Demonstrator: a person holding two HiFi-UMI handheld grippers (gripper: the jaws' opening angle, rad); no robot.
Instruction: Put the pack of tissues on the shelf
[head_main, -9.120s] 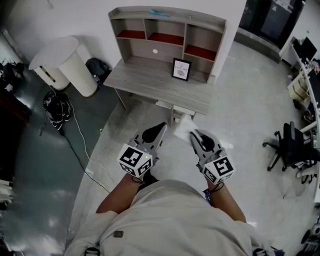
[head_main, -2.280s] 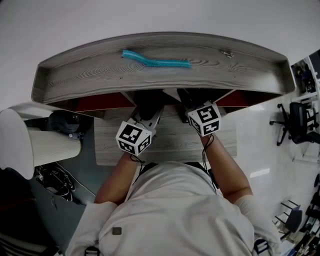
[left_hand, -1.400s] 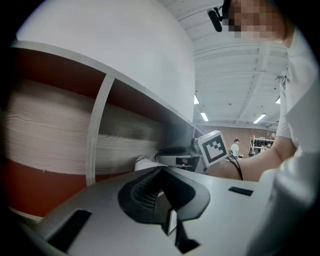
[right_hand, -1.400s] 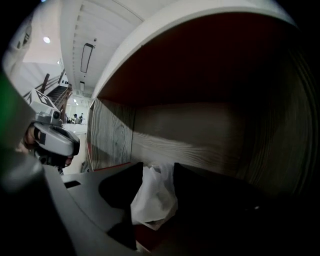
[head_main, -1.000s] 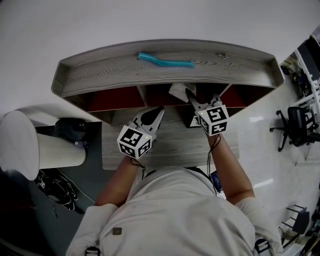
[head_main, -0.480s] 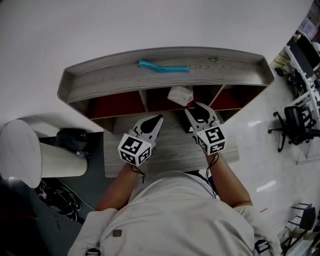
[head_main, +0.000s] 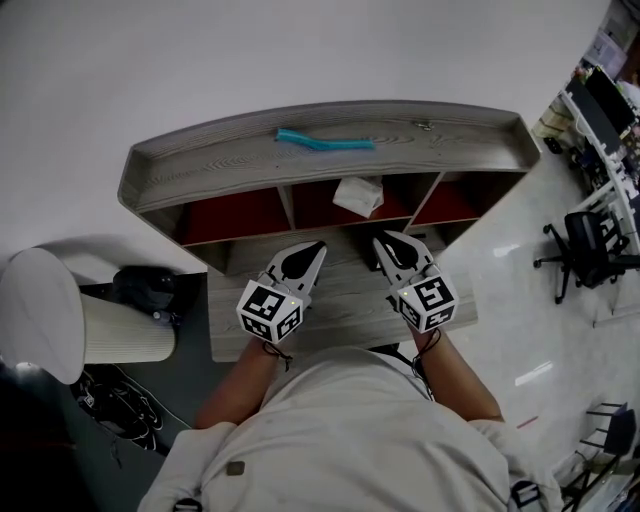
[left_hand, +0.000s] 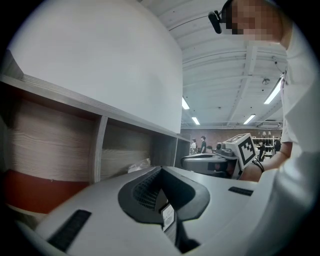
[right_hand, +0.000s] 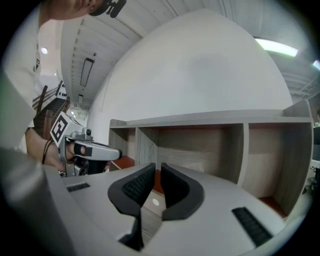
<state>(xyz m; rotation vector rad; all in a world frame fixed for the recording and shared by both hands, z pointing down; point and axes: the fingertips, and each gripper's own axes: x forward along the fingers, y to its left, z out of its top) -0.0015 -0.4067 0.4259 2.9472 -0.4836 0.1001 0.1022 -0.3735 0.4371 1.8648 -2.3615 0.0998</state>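
Tissue pack (head_main: 358, 196), white and crumpled, lies in shelf's (head_main: 200, 166) middle compartment.

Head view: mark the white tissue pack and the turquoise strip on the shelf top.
white pack of tissues (head_main: 358, 196), head view, centre of its wrapper.
turquoise strip (head_main: 326, 144), head view, midway along its length.

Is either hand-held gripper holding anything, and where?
Nothing. Left hand-held gripper shut empty; right hand-held gripper closing empty; tissue pack sits in the shelf.

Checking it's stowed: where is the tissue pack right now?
Head view: the tissue pack lies in the shelf's middle compartment, below the teal strip on the top board.
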